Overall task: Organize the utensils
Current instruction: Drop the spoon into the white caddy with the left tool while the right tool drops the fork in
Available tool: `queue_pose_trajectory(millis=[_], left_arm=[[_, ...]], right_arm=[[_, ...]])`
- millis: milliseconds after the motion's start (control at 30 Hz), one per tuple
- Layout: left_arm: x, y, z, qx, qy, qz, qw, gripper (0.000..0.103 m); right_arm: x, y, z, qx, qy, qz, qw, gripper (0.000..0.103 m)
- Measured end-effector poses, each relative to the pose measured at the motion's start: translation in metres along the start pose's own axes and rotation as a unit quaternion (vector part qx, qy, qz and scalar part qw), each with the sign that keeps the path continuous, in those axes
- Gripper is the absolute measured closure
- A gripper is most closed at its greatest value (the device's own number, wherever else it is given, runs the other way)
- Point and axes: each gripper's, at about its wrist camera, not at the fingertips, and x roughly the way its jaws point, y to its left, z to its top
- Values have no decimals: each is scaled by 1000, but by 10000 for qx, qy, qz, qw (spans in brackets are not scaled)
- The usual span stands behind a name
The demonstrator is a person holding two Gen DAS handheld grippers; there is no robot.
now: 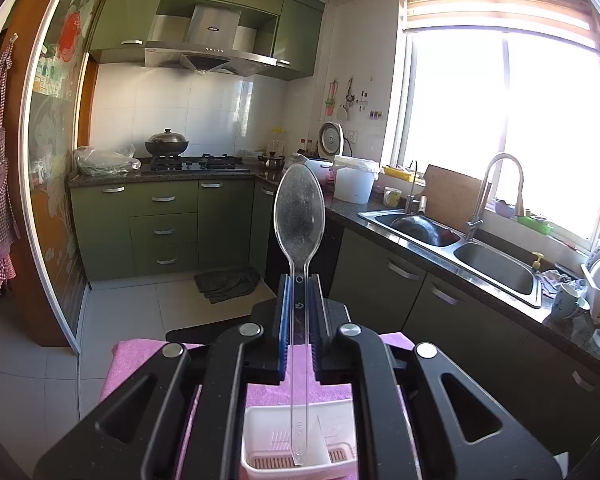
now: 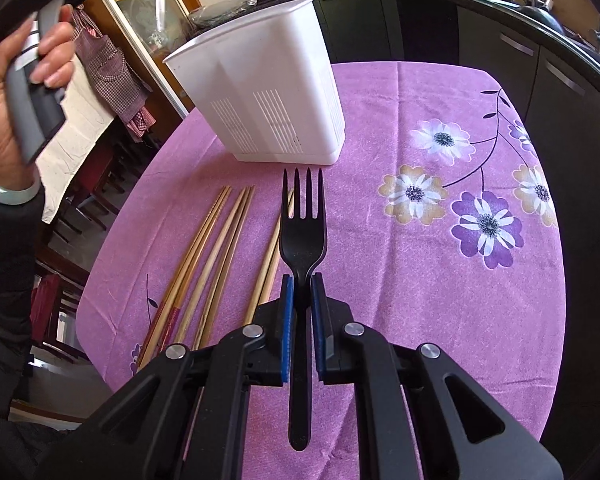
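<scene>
My left gripper (image 1: 299, 280) is shut on a clear plastic spoon (image 1: 299, 210) by its handle, bowl pointing up. It holds the spoon above the white utensil holder (image 1: 260, 436), with the handle end reaching down into it. My right gripper (image 2: 301, 280) is shut on a black plastic fork (image 2: 302, 232), tines forward, a little above the pink floral tablecloth (image 2: 440, 300). The white utensil holder (image 2: 268, 92) stands upright just beyond the fork's tines. Several wooden chopsticks (image 2: 216, 256) lie on the cloth left of the fork.
The person's left hand with the other gripper's handle (image 2: 32, 80) is high at the left. Dark chairs (image 2: 60, 292) stand off the table's left edge. A kitchen counter with a sink (image 1: 460, 244) runs along the right, and green cabinets (image 1: 164, 228) stand at the back.
</scene>
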Motion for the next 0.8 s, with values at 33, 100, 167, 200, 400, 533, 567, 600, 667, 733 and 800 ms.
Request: queue_pose_trajectory(millis=[33, 100, 167, 200, 400, 533, 567, 600, 667, 733, 800], left_arm=[[7, 0, -5, 2, -8, 27, 10000, 94], [19, -1, -14, 55, -5, 110, 9999, 94], [26, -2, -25, 132, 42, 175, 9998, 94], [29, -4, -32, 155, 108, 188, 9996, 94], [36, 4, -61, 195, 645, 157, 9976, 93], [28, 7, -69, 281, 768, 96, 9966, 84], [25, 6, -70, 305, 780, 62, 9965, 82], [21, 6, -71, 329, 785, 34, 9964, 82], [10, 8, -71, 350, 799, -13, 9962, 82], [-3, 10, -70, 340, 792, -50, 9963, 82], [-18, 15, -69, 299, 776, -68, 9965, 82]], right_arm=[[-3, -1, 2, 8, -35, 15, 10000, 93], [-9, -1, 3, 6, -110, 0, 9999, 93], [-14, 0, 9, -7, -201, -8, 9998, 93], [-17, 2, 13, -18, -270, -2, 9996, 93], [-48, 25, 46, -247, -859, 4, 9960, 93], [-71, 40, 78, -354, -1365, -20, 9900, 93], [-77, 45, 84, -387, -1524, -45, 9875, 93], [-83, 50, 92, -425, -1697, -73, 9845, 93], [-93, 58, 108, -467, -2020, -118, 9782, 93], [-97, 66, 126, -497, -2314, -181, 9714, 93], [-98, 74, 145, -480, -2547, -215, 9656, 93]])
